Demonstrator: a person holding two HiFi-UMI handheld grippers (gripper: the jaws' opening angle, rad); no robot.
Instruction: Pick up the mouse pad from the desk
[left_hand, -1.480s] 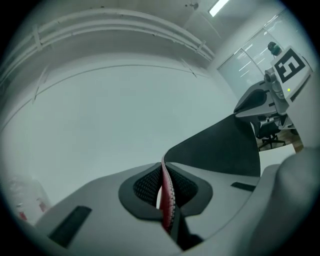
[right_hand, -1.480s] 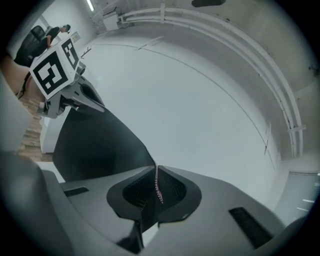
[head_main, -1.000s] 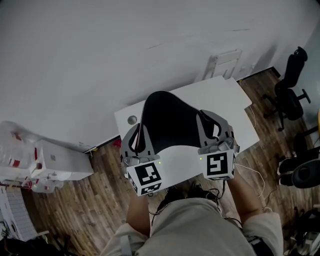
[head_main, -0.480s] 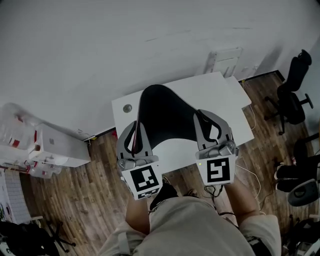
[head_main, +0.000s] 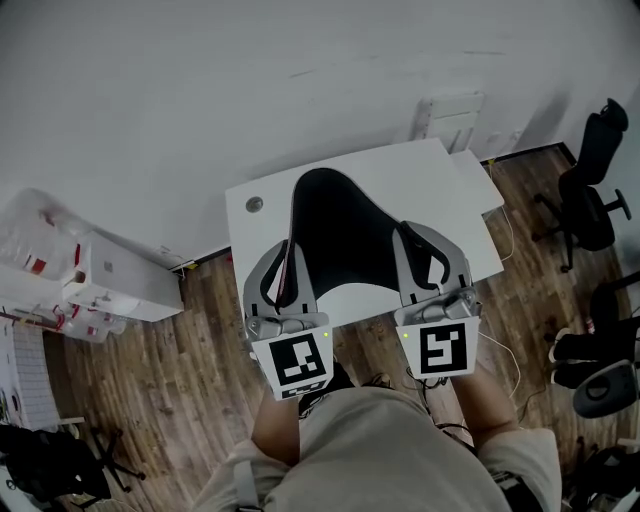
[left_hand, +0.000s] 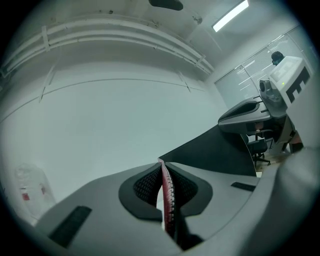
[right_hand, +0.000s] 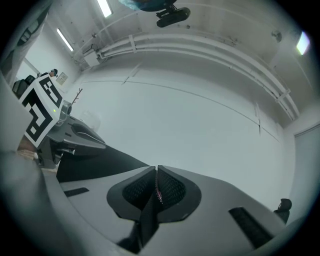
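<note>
A large black mouse pad hangs in a sagging curve above the white desk, held up at its two near corners. My left gripper is shut on the pad's left edge; in the left gripper view the pad's red-backed edge stands pinched between the jaws. My right gripper is shut on the right edge, and the black pad edge shows squeezed between its jaws. Each gripper view shows the other gripper across the black sheet.
A small round grommet sits at the desk's back left corner. A white box and clear plastic bag lie on the wood floor at left. Black office chairs stand at right. A white wall lies behind the desk. Cables trail near the person's legs.
Both grippers have drawn back toward the person and risen a little, carrying the pad with them. More of the bare desk shows behind the pad.
</note>
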